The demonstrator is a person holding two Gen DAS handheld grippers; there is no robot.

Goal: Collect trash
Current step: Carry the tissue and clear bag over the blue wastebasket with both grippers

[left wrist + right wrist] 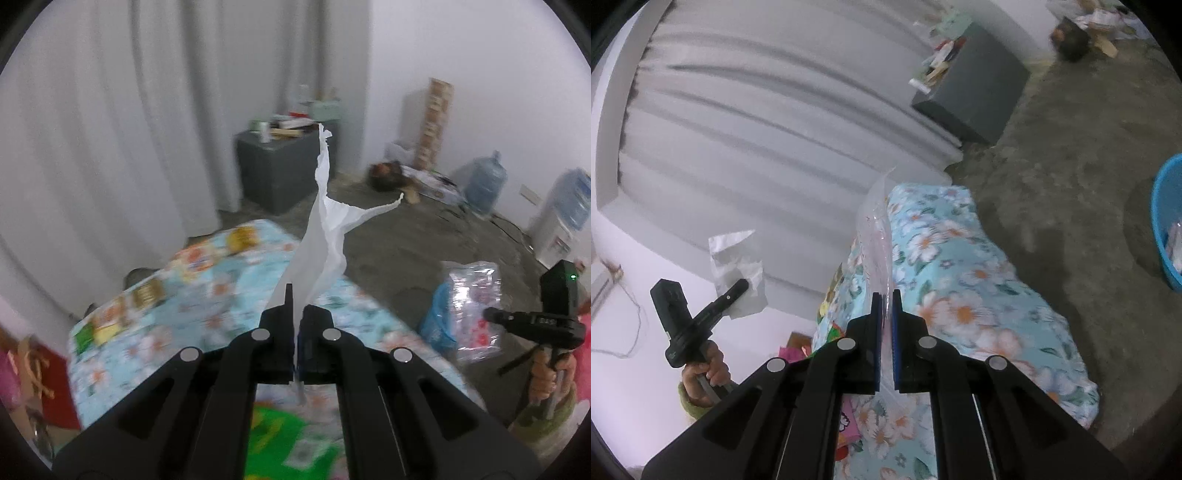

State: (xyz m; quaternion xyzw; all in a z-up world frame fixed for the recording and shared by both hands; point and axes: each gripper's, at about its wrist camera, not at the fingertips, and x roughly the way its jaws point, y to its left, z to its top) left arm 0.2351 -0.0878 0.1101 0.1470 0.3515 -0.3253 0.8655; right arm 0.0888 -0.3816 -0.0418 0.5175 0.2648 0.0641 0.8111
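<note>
My left gripper (296, 297) is shut on a white tissue (325, 229) that stands up from the jaws, above the floral-covered table (207, 295). In the right wrist view the left gripper (740, 286) shows at the left with the tissue (737, 266) in it. My right gripper (885, 295) is shut on a clear plastic wrapper (873, 229), held above the table's floral cloth (960, 277). In the left wrist view the right gripper (491, 314) holds the clear printed wrapper (476, 306) over a blue basin (436, 325).
A blue basin (1167, 221) sits on the concrete floor right of the table. A grey cabinet (280, 170) with clutter stands by the curtain. Water bottles (484, 181), boxes and a water dispenser (561, 218) line the far wall. Colourful packets (147, 295) lie on the table.
</note>
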